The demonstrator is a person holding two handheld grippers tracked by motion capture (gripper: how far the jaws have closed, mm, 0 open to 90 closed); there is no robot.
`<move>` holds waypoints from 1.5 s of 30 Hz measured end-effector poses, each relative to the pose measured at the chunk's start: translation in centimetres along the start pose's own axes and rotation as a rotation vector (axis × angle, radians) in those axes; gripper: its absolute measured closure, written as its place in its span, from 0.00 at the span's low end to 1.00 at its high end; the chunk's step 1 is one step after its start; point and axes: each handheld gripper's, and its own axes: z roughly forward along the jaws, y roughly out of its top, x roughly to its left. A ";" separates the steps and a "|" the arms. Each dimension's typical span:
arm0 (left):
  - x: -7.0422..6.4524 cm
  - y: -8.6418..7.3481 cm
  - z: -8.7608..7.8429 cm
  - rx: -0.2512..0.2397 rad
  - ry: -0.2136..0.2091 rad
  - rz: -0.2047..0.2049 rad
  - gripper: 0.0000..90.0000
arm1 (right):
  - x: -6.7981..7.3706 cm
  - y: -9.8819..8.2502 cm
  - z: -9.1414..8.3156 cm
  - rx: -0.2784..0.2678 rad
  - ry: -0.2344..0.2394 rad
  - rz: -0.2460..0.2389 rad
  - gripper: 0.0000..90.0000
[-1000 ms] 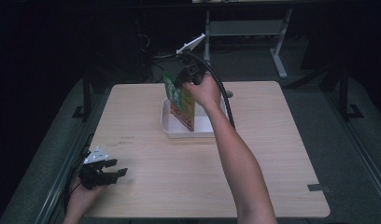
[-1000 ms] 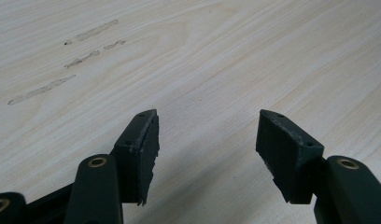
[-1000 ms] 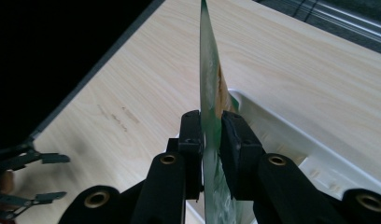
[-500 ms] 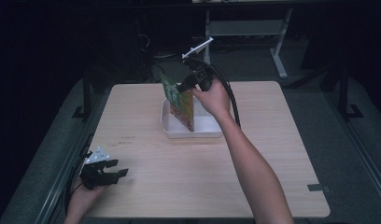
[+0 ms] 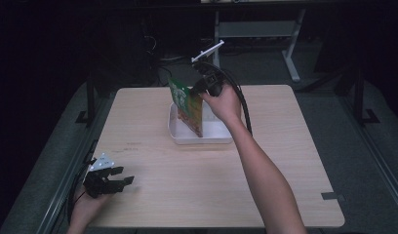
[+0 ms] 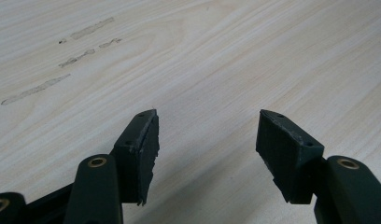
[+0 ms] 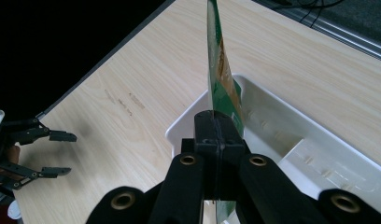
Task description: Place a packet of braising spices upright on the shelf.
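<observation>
A green and orange packet (image 5: 189, 108) stands on edge, tilted, in a white tray (image 5: 202, 141) at the table's middle back. My right gripper (image 5: 196, 90) is at the packet's top edge. In the right gripper view its jaws have just been closing and my right gripper (image 7: 218, 123) is shut on the thin edge of the packet (image 7: 221, 79), above the tray (image 7: 319, 154). My left gripper (image 5: 126, 175) rests at the near left corner of the table. Nothing lies between the fingers of my open left gripper (image 6: 207, 140).
Light wooden table (image 5: 285, 161) with faint scuff marks (image 6: 62, 60) near the left gripper. A black cable (image 5: 243, 107) trails from the right gripper along the forearm. Dark floor and a metal frame (image 5: 289, 53) lie beyond the far edge.
My right hand has shifted slightly toward the far side at the packet's top edge, and its jaws have come together on it. The left gripper has not moved.
</observation>
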 end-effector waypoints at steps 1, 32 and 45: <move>0.0 0.0 0.0 0.000 -0.001 0.001 0.43 | 0.0 0.0 0.0 0.000 -0.002 0.002 0.99; -0.1 0.0 0.2 0.003 -0.002 0.001 0.43 | 0.2 -0.7 -1.4 -0.022 0.001 0.017 0.71; -0.1 0.0 0.1 0.003 -0.002 0.004 0.43 | 1.0 -0.8 -0.9 0.006 -0.007 -0.017 0.74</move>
